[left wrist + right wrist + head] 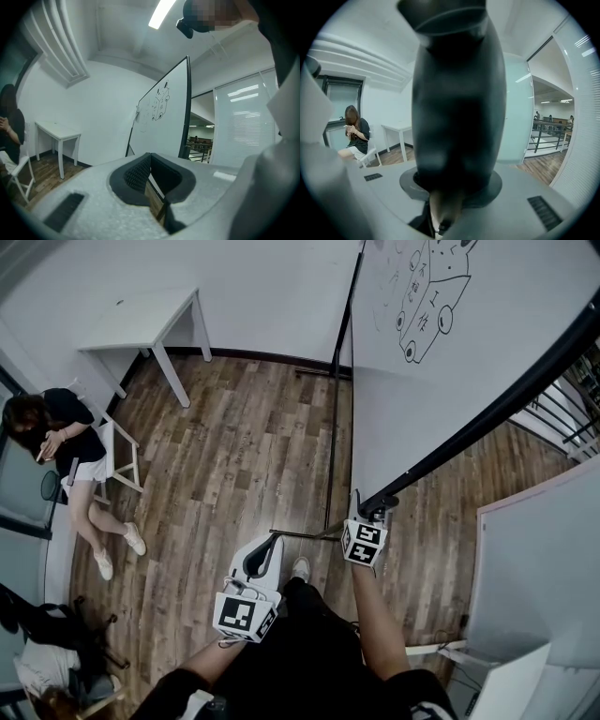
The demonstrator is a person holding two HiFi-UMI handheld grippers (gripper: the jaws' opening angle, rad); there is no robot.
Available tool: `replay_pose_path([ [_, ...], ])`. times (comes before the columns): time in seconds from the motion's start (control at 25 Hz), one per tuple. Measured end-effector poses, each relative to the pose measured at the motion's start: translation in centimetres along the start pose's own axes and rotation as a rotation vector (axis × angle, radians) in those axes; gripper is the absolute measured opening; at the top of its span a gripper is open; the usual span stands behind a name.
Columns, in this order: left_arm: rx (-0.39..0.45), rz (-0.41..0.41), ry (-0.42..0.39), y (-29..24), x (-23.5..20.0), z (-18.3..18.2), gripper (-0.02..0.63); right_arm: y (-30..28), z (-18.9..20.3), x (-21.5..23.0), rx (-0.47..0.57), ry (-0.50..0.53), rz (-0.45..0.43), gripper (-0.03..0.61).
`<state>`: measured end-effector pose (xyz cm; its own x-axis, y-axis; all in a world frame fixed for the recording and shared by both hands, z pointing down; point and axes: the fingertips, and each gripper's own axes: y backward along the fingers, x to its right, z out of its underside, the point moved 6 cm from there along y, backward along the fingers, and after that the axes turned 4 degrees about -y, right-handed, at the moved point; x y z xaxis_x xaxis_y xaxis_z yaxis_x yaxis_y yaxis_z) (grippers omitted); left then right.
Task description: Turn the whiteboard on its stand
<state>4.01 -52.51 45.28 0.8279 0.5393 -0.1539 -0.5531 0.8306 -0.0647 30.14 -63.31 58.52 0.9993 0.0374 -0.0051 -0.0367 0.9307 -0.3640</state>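
The whiteboard (450,362), with a black drawing on it, hangs tilted on its stand; its black frame edge (487,423) runs down to the lower corner. There my right gripper (373,510) is shut on the frame. In the right gripper view the black frame bar (459,93) fills the space between the jaws of the right gripper (454,187). My left gripper (262,559) hangs lower left, apart from the board, over the floor. In the left gripper view the whiteboard (159,122) stands ahead, and the left gripper (149,176) is shut on nothing.
The stand's black upright (333,418) and floor bar (300,535) are just ahead of my feet. A white table (145,320) stands at the back left. A person (56,442) sits on a chair at the left. A second white panel (534,568) stands at the right.
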Motion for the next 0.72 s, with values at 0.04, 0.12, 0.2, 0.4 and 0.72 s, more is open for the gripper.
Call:
replay_pose_path([
  [0.04, 0.002, 0.001, -0.002, 0.4, 0.0, -0.1, 0.017, 0.2, 0.0, -0.1, 0.0, -0.001, 0.0, 0.129],
  [0.12, 0.004, -0.001, -0.005, 1.5, 0.2, -0.1, 0.017, 0.4, 0.1, -0.3, 0.001, -0.005, -0.002, 0.13],
  [0.2, 0.004, -0.004, -0.01, 2.8, 0.7, 0.1, 0.017, 0.7, 0.2, -0.8, 0.004, -0.012, -0.006, 0.13],
  [0.4, -0.001, -0.017, -0.023, 6.2, 2.4, 0.6, 0.017, 1.7, 0.7, -2.2, 0.015, -0.027, -0.007, 0.13],
  [0.72, 0.017, -0.031, -0.039, 9.6, 2.4, 0.4, 0.017, 3.8, 1.7, -3.9, 0.02, -0.035, -0.001, 0.13],
])
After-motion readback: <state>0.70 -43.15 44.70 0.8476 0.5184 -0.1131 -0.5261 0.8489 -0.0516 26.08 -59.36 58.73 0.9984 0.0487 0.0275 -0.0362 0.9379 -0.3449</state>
